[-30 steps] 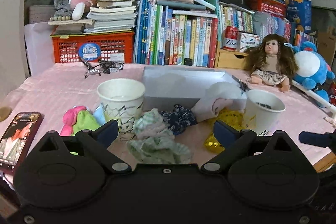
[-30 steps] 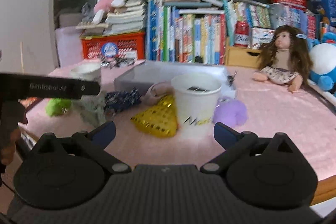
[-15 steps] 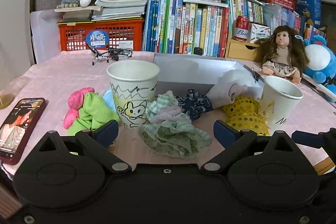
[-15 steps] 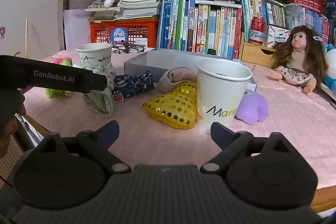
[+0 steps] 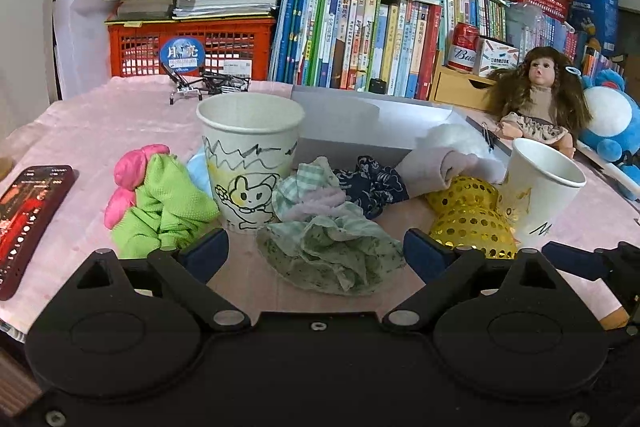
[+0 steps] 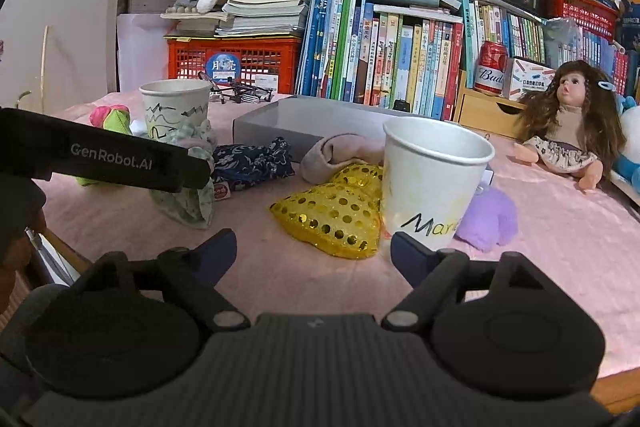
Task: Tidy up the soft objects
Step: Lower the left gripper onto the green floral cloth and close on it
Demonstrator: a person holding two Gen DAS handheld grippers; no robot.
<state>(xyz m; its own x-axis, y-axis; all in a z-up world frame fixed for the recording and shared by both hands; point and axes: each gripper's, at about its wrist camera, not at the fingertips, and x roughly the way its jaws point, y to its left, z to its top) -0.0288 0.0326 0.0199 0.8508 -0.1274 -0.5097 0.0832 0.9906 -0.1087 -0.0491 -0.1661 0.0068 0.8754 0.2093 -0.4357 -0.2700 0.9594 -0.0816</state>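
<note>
Soft items lie on the pink table. My left gripper (image 5: 316, 253) is open and empty, just before a green crumpled cloth (image 5: 332, 255). Behind it are a navy floral cloth (image 5: 374, 183), a pink rolled cloth (image 5: 436, 167), a green and pink cloth (image 5: 160, 199) and a yellow sequin pouch (image 5: 468, 223). My right gripper (image 6: 312, 253) is open and empty, close in front of the yellow sequin pouch (image 6: 336, 213). A purple fluffy item (image 6: 490, 221) lies behind the cup at right.
A drawn-on paper cup (image 5: 250, 155) and a second paper cup (image 6: 430, 183) stand among the cloths. A grey box (image 5: 372, 131) lies behind. A phone (image 5: 28, 215) lies at left. A doll (image 6: 568, 135), books and a red crate (image 5: 192, 47) line the back.
Both grippers have moved forward and lower toward the cloths; the green cloth and yellow pouch now sit closer to the fingers. Nothing was grasped.
</note>
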